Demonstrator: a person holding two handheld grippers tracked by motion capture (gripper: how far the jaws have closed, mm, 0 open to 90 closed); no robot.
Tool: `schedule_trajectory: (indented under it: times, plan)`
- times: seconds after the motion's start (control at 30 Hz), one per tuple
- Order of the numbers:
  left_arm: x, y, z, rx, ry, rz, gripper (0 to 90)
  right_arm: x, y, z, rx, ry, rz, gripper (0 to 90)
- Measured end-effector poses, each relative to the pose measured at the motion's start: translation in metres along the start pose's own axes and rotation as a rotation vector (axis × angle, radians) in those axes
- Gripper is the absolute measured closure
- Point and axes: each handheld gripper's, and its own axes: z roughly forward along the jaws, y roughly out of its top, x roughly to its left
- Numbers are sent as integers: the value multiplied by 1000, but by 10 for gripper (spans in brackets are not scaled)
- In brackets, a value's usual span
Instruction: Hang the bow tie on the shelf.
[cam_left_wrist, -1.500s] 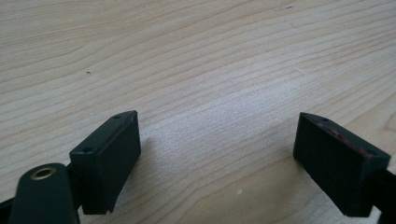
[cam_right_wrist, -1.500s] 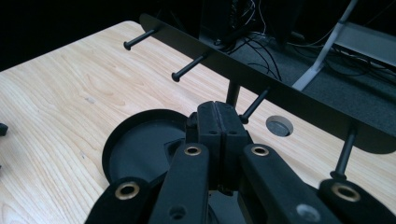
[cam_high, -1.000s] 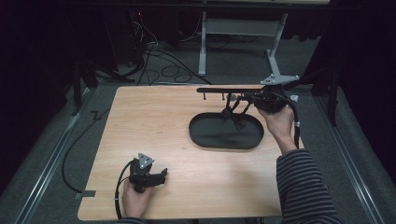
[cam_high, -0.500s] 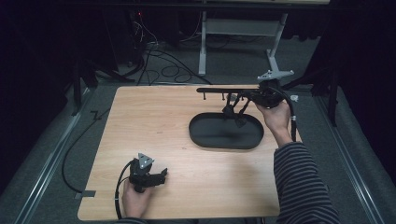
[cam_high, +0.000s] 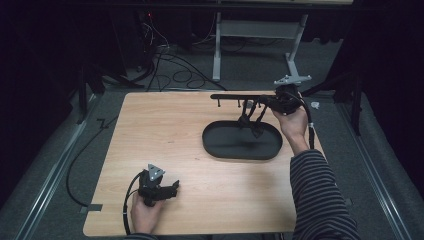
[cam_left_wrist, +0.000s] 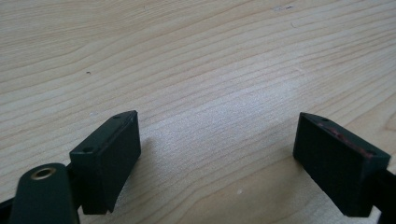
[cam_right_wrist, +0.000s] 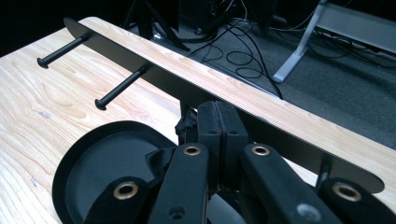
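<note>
The table is pale wood with a fine, wavy grain, matt and a little glossy where the light falls on it; its corners are rounded. Toward its far right part lies a black oval tray with a low raised rim, smooth and dull, like moulded plastic or painted metal.

Above the tray's far rim, the right gripper pinches something dark at the foot of a long black bar. In the right gripper view the two black jaws are pressed nearly flat together on a thin upright stem below that bar, so the grip is narrow and tight; I cannot tell exactly what the stem is, though it looks wrapped in something crumpled and black. The bar is a flat, thin strip, satin black, running leftward from the gripper and parallel to the tray's long side. Slim round pegs with small knobbed ends stick out from its face. From above, two or three short black legs slope down from the bar into the tray's far right part. The right hand wraps the gripper from beneath, its sleeve striped dark and grey.

Well apart from the tray, near the table's front left edge, the left gripper rests in the left hand. Its blocky black jaws stand wide open over bare wood, holding nothing. A grey three-cornered plate sits on top, and a black cable loops back from it.
</note>
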Motion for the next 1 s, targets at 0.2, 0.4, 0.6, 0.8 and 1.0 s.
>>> schedule_trajectory:
  times: [0.2,0.4,0.6,0.8,1.0]
  plan:
    - [0,0,0,0,0,1,154,-2,-1,-2,4,8,16,865]
    - [0,0,0,0,0,1,154,2,0,-2,10,11,3,825]
    - [0,0,0,0,0,1,154,3,0,-4,6,9,7,784]
    - [0,0,0,0,0,0,154,4,-1,-6,3,1,1,763]
    - [0,0,0,0,0,0,154,1,-4,-8,1,-6,19,746]
